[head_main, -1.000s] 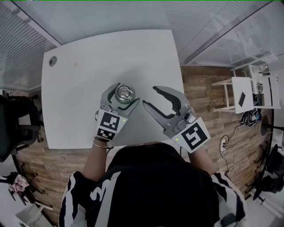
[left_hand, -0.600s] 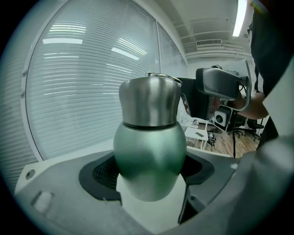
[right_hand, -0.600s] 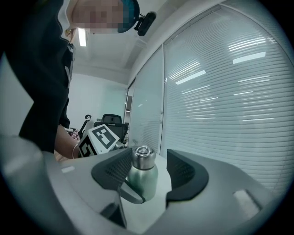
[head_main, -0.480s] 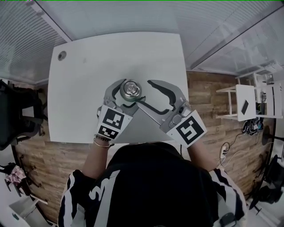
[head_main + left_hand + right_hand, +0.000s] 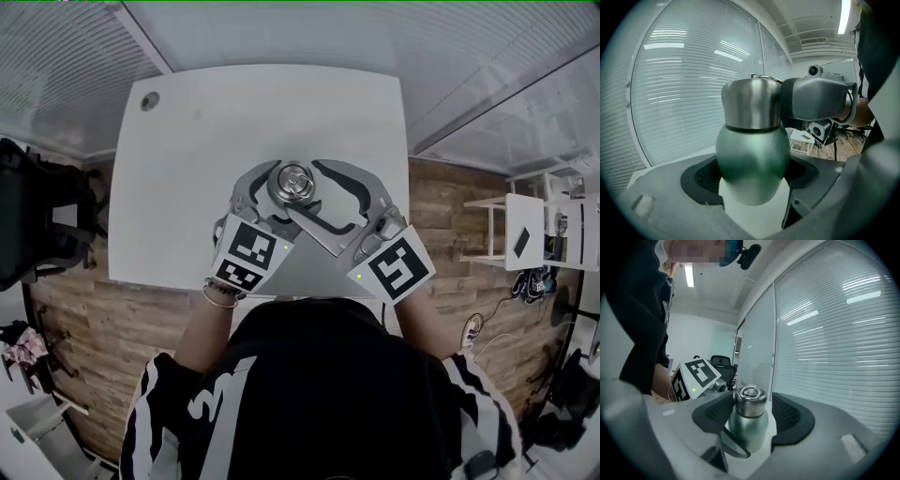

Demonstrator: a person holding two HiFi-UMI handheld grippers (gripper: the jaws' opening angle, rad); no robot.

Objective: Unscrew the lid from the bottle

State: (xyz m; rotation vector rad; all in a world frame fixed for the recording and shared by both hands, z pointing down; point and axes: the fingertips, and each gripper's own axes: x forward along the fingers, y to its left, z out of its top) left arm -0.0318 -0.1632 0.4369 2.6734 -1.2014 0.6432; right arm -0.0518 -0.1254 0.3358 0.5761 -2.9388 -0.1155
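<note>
- The left gripper's fingers (image 5: 701, 180) are clamped on the rounded green body of the bottle (image 5: 752, 159), one pad on each side. They hold it upright over the white bench (image 5: 187, 187).
- The right gripper's fingers (image 5: 790, 416) have just been opening and now stand wide. The steel lid (image 5: 750, 404) is between them, but a gap shows beside one pad, so they do not grip it.
- The bottle's long axis runs vertical and crosses both pairs of fingers. The lid sits above the left fingers and level with the right ones.
- The right fingers look placed to close on the lid and twist it about that upright axis while the left ones steady the body.
</note>
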